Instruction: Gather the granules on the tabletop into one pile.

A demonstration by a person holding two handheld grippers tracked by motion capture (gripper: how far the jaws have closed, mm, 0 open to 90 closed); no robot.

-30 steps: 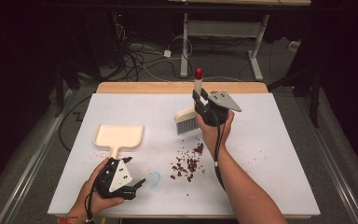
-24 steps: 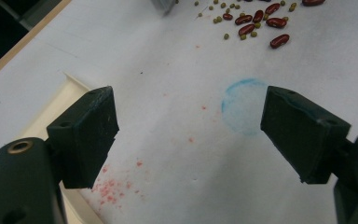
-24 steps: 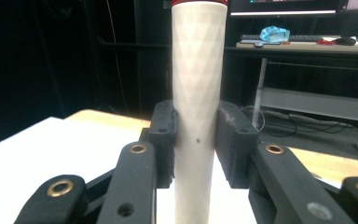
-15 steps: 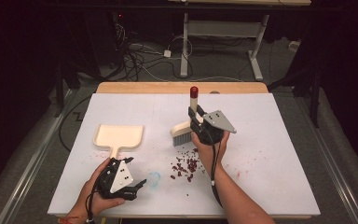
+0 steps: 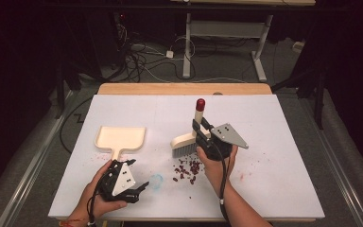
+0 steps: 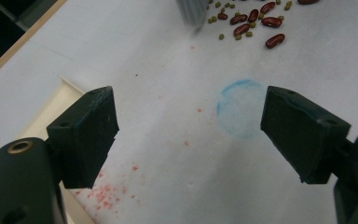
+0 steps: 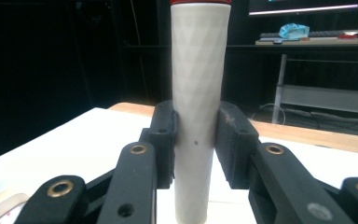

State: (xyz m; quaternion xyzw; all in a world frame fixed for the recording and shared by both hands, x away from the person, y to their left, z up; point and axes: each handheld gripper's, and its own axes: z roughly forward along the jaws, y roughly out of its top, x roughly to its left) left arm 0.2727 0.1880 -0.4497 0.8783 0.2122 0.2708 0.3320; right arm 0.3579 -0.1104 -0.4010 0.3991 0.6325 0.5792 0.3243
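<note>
A cream hand brush (image 5: 187, 140) with a red-capped handle (image 7: 195, 93) stands upright on the white table (image 5: 264, 118). My right gripper (image 5: 201, 128) is shut on that handle, both pads pressing its sides. The grey bristles (image 5: 184, 151) touch the table just left of a small heap of red beans (image 5: 187, 168), which also shows with small green beans (image 6: 254, 18) in the left gripper view. A cream dustpan (image 5: 121, 138) lies flat at the left. My left gripper (image 5: 139, 189) rests open near the front edge, below the dustpan's handle, with nothing between its pads (image 6: 86, 130).
A faint blue ring mark (image 6: 240, 108) and pink stains (image 6: 107, 193) lie on the table between the left gripper's jaws. A few stray beans (image 5: 260, 153) sit right of the heap. Behind the table's wooden far edge (image 5: 184, 88) are cables and a desk frame (image 5: 222, 47).
My right gripper has carried the brush leftward and toward the front, down to the left side of the bean heap. The left gripper has stayed where it was.
</note>
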